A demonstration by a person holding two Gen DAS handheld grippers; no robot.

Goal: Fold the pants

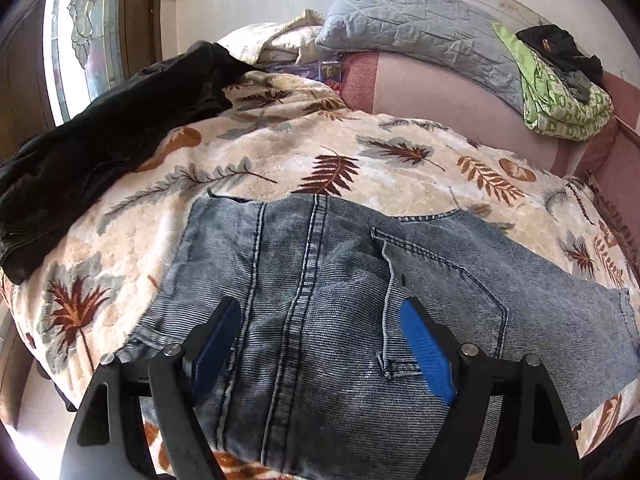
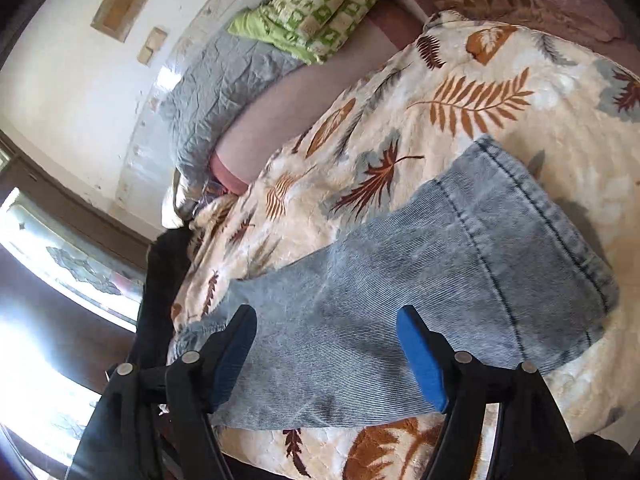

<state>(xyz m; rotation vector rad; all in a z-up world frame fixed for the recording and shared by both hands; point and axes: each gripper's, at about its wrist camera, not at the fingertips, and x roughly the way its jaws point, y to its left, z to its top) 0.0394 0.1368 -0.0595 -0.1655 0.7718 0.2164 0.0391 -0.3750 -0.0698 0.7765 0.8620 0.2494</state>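
Nearest to me, my left gripper [image 1: 320,340] stands wide apart above the pants [image 1: 352,320], nothing pinched between its blue pads [image 1: 426,350]. It hovers over the seat, where a back pocket [image 1: 440,288] and the middle seam show. My right gripper [image 2: 326,344] is also spread wide and empty, over the leg end of the pants [image 2: 440,272], near the stitched hem [image 2: 560,224]. The pants lie flat on a cream blanket with a leaf print [image 1: 360,148], covering a bed. Farther left lies a black garment [image 1: 100,140]. At the far edge, against the wall, sit a grey quilted pillow [image 1: 420,28] and a folded green cloth [image 1: 560,96].
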